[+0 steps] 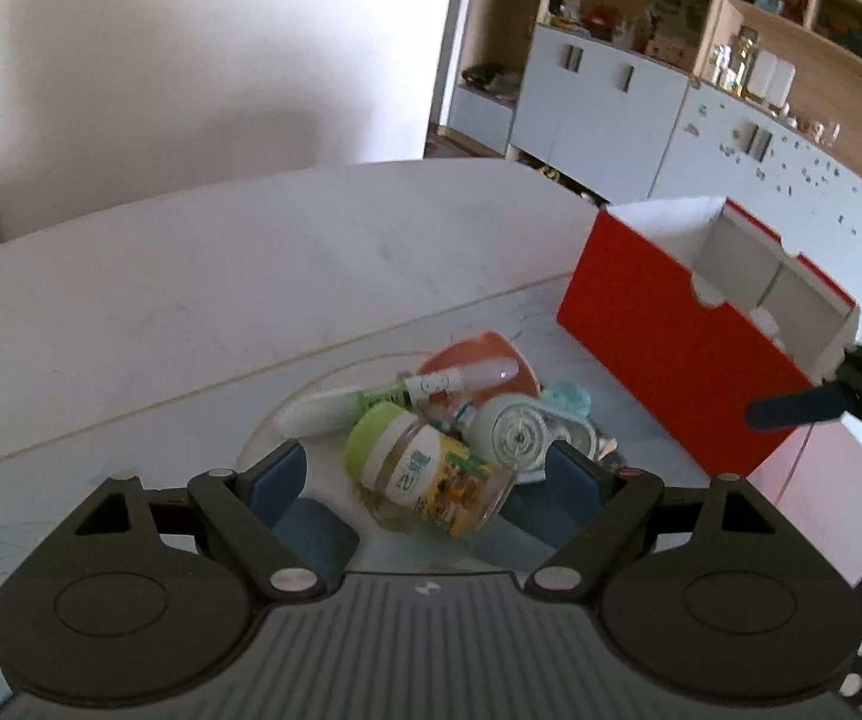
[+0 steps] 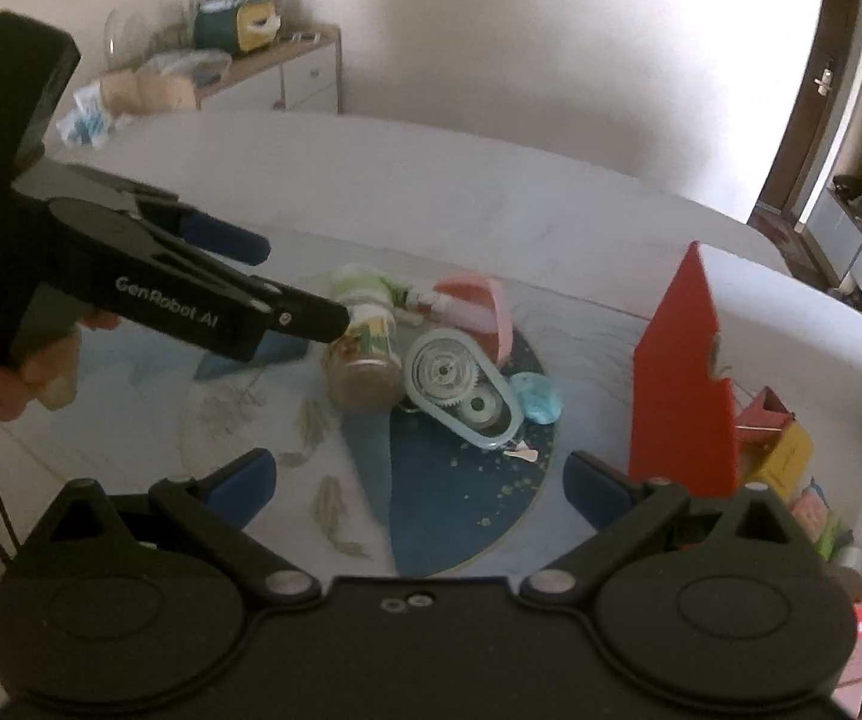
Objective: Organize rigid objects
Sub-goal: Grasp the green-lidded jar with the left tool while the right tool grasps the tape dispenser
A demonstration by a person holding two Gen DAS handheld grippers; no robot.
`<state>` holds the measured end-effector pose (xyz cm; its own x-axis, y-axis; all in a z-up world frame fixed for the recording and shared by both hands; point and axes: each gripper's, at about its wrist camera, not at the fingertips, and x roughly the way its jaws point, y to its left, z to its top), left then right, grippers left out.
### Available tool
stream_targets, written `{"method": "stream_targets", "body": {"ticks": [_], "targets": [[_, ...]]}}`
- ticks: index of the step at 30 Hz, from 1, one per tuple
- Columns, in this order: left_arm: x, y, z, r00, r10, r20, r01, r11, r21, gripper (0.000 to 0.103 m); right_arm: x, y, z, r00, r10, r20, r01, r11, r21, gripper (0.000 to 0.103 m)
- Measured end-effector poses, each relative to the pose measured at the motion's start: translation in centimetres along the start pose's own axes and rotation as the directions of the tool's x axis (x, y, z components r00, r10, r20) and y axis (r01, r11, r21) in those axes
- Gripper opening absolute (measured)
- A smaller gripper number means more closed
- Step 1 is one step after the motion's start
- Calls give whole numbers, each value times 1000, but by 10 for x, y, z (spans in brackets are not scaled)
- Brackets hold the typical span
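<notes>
Notably, from the left wrist, the left gripper [image 1: 425, 468] stands spread around the green-lidded glass jar [image 1: 425, 474] lying in the clutter; closing could roll it. The red cardboard box [image 1: 671, 348] waits on the white marble-look table [image 1: 251, 276], shelving behind.

From the right wrist, the right gripper [image 2: 419, 486] hangs spread, empty, above the blue round mat [image 2: 461, 498].

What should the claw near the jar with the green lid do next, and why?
Probably lower the left claw a little so its fingers straddle the jar, then close. Its jaws are open, the jar lies on its side between them ungripped, and the red box waits open nearby.
</notes>
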<state>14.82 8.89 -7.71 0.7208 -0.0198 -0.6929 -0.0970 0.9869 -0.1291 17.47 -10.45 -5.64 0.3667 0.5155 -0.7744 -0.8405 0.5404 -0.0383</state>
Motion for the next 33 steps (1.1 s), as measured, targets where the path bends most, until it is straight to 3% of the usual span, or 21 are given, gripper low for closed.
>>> {"method": "stream_targets", "body": {"ticks": [12, 33], "targets": [[31, 6, -13, 999, -24, -49, 31, 987, 158, 87, 43, -2, 3, 992, -72, -101, 62, 993, -97, 88], [63, 11, -7, 989, -132, -63, 143, 965, 219, 88, 91, 3, 18, 986, -139, -96, 109, 958, -265, 60]]}}
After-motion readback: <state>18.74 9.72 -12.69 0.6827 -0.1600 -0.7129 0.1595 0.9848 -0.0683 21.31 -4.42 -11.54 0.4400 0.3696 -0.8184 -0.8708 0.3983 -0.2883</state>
